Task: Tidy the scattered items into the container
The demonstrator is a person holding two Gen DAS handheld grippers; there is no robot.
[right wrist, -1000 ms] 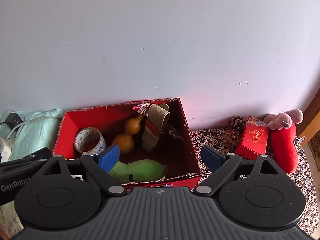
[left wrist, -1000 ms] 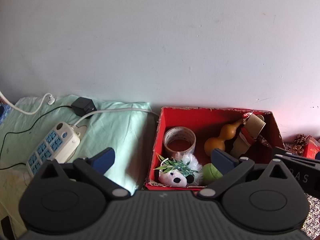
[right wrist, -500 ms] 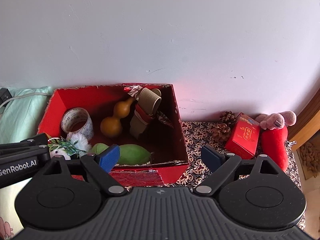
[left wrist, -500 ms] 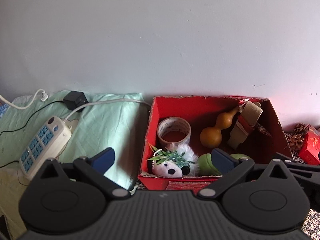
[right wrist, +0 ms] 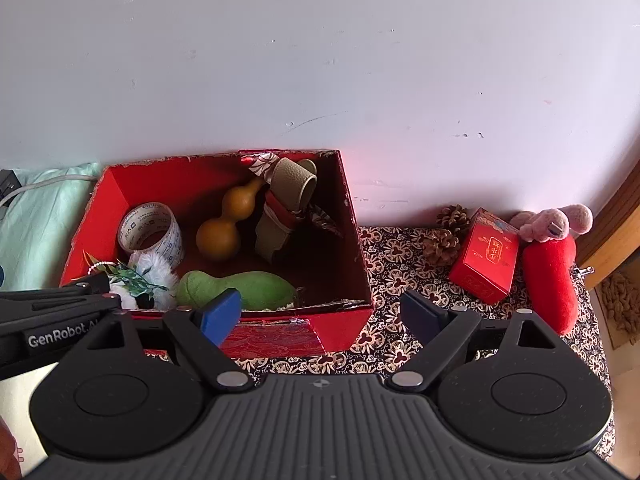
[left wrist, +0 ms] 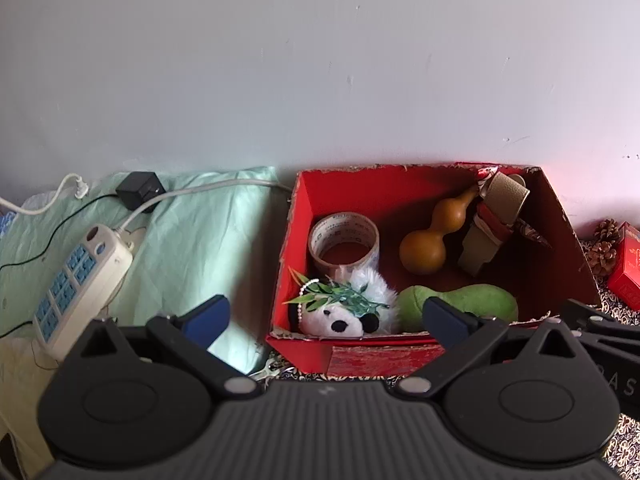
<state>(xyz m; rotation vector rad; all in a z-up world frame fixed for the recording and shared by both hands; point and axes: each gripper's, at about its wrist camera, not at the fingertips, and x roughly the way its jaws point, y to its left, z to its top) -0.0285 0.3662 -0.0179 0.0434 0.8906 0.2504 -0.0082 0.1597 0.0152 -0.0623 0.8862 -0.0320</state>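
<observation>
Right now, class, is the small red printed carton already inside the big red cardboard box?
No, the small red printed carton stands outside the big red cardboard box, beside two pine cones.

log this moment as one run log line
left gripper: open, empty | right gripper: open, empty | red box: holds five items | pinecones, small red carton: outside

- The left gripper (left wrist: pixel 326 318) was held level, its blue-padded fingers (left wrist: pixel 208 316) spread wide with nothing between them.
- The right gripper (right wrist: pixel 320 314) was likewise wide open and empty.
- The two sat side by side: the left gripper's black body showed at the left edge of the right wrist view.
</observation>
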